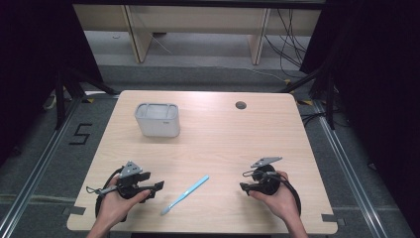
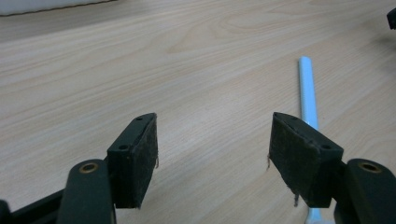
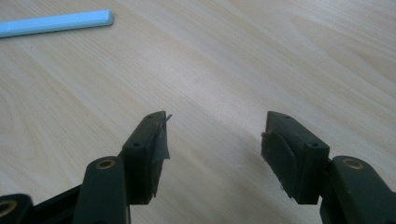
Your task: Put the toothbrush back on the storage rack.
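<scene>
High view puts the left tool [image 1: 157, 186] near the counter's front-left corner and the right tool [image 1: 242, 180] near its front-right corner, each held low over the counter [image 1: 223, 129] in one hand. Both tools stand with their jaws apart and nothing between them; the left gripper view and the right gripper view each show bare wood in the gap.

Between the two tools, close to the front edge, lies the light blue toothbrush [image 1: 185, 194]. Its long axis runs on a slant: the brush head points toward the front-left, the blunt handle end toward the back-right. The head end lies just beside the left tool, while the handle end is well apart from the right tool. In the left gripper view the toothbrush [image 2: 307, 91] runs away from the tool just outside one jaw, nearly parallel to the tool's line, so that tool would need a small sideways shift to straddle it. The left tool looks the nearer.

Toward the back-left corner stands a grey bin [image 1: 157, 119], upright and open-topped, well apart from everything else.
</scene>
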`<state>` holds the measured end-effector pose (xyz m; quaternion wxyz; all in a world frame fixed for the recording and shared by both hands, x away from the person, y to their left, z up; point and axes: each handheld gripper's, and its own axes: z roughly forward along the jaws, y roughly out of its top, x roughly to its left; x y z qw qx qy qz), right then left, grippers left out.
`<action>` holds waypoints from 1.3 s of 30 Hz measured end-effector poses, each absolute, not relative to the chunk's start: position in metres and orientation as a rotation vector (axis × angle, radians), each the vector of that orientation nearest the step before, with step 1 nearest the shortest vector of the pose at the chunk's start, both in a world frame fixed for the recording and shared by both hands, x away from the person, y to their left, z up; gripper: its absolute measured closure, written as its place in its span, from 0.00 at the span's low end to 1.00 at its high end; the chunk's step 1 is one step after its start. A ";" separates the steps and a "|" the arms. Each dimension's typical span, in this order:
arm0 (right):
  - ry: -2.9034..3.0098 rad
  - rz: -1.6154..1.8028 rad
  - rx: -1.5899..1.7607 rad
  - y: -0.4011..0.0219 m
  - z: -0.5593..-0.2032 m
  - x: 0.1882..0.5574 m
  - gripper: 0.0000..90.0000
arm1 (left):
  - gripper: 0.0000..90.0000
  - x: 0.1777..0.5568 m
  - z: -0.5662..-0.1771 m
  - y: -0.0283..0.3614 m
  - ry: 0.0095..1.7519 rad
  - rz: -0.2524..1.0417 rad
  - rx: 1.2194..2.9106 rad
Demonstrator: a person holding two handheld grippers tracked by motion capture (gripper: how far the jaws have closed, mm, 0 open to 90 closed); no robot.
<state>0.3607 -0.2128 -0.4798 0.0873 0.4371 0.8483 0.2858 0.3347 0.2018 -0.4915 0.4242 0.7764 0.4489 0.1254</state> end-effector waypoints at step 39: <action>2.608 0.807 1.238 -0.205 -0.476 0.361 0.44 | 0.65 0.365 -0.454 0.094 0.829 0.049 2.682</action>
